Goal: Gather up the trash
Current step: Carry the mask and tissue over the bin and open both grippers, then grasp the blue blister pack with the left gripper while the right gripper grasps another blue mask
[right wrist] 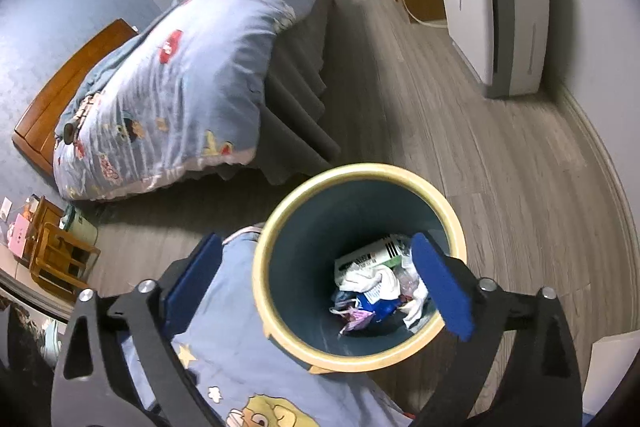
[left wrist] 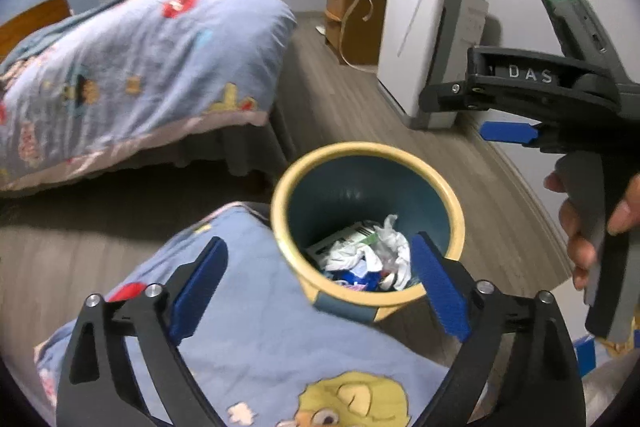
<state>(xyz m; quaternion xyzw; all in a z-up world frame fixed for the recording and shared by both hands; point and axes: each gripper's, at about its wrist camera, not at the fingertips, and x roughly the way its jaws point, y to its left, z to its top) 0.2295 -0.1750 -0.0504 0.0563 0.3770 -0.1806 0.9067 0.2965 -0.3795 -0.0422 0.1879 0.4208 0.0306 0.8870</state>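
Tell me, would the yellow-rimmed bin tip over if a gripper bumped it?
Probably fairly easily. The bin looks tall and narrow, and only a small heap of crumpled trash sits at the bottom, so it likely weighs little. The smooth wood floor might let it slide rather than topple.

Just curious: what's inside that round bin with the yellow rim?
The teal-walled round bin holds crumpled white tissue, a printed carton and blue wrappers. Anything beneath that pile is hidden.
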